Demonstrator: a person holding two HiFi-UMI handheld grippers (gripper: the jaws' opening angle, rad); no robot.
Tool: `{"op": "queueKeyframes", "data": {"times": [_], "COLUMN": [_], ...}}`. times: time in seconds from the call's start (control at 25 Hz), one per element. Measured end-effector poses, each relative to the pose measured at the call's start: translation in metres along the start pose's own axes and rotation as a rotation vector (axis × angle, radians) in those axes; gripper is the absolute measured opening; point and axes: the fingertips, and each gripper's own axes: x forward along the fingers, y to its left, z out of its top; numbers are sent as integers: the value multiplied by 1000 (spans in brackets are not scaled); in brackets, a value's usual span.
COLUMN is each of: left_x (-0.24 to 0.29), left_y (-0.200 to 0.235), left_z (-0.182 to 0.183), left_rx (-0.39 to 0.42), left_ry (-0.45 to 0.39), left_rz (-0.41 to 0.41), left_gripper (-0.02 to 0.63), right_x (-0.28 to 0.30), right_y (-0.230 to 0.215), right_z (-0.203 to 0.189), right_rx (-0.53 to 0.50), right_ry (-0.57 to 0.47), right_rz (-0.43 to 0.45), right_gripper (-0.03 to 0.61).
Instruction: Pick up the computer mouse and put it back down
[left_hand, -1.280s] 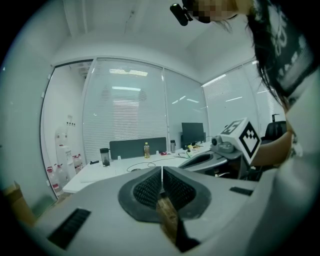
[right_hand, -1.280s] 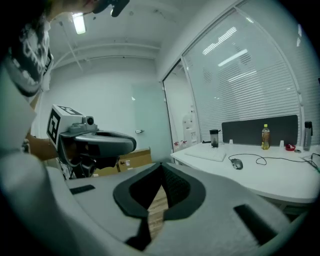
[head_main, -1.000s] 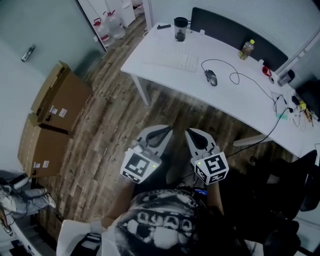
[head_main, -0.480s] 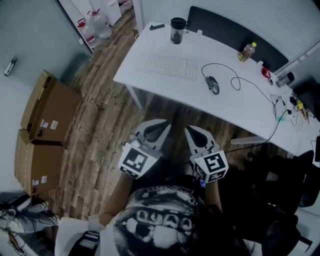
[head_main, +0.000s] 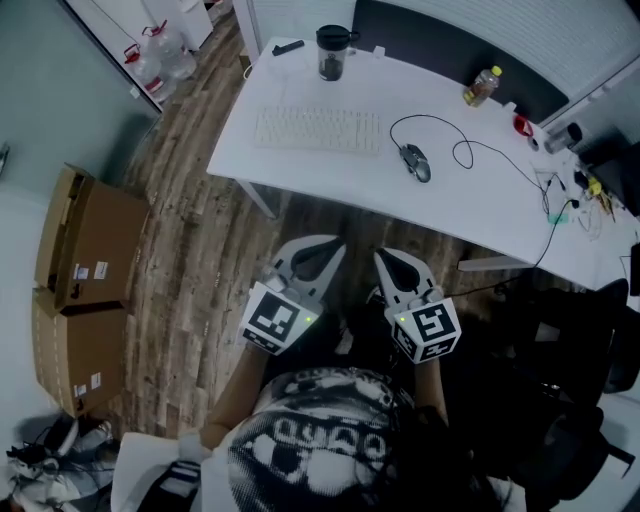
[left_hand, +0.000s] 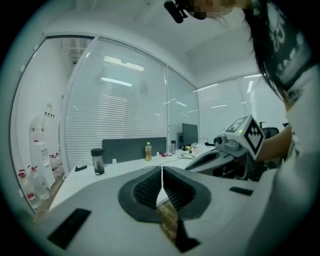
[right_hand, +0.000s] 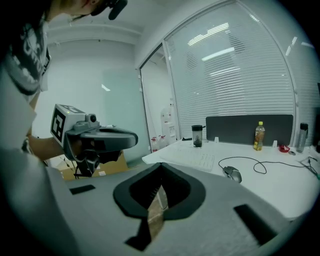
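The dark computer mouse (head_main: 415, 162) lies on the white desk (head_main: 470, 205), its cable looping off to the right. The right gripper view shows the mouse (right_hand: 232, 173) ahead and to the right of the jaws. Both grippers hang over the wooden floor in front of the desk, well short of the mouse. My left gripper (head_main: 330, 246) is shut with nothing in it, its pads meeting (left_hand: 161, 171). My right gripper (head_main: 382, 256) is shut and empty too (right_hand: 160, 169). Each gripper shows in the other's view.
A white keyboard (head_main: 318, 130) lies left of the mouse. A dark tumbler (head_main: 332, 52) and a yellow-capped bottle (head_main: 481, 86) stand at the desk's back by a dark screen. Cardboard boxes (head_main: 85, 245) sit on the floor at the left. A dark office chair (head_main: 575, 330) is at the right.
Both grippers have come closer to the desk, still side by side and shut. The desk with the mouse has slid left and lower in the head view; the boxes have shifted toward the left edge.
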Motion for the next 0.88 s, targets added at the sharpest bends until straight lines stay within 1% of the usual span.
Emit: {"op": "queueKeyframes", "data": {"times": [0.12, 0.24, 0.44, 0.6, 0.72, 0.88], "left_x": [16, 32, 66, 101, 133, 167], "left_y": [0, 5, 26, 46, 58, 64], "left_z": [1, 3, 1, 11, 22, 26], "left_rx": [-7, -9, -12, -12, -12, -19], "left_ry": [2, 10, 24, 25, 16, 32], "left_rz": [-13, -7, 50, 103, 133, 147], "left_gripper": [6, 6, 6, 6, 6, 6], "right_x": [4, 12, 36, 59, 74, 92], "right_y": [-22, -47, -93, -135, -172, -218], "right_z": [-3, 2, 15, 26, 23, 10], "right_rx": [15, 18, 5, -31, -30, -3], "right_ry": [10, -3, -13, 2, 24, 60], "right_rz": [-18, -23, -3, 33, 43, 29], "right_gripper": [-3, -3, -3, -3, -3, -3]}}
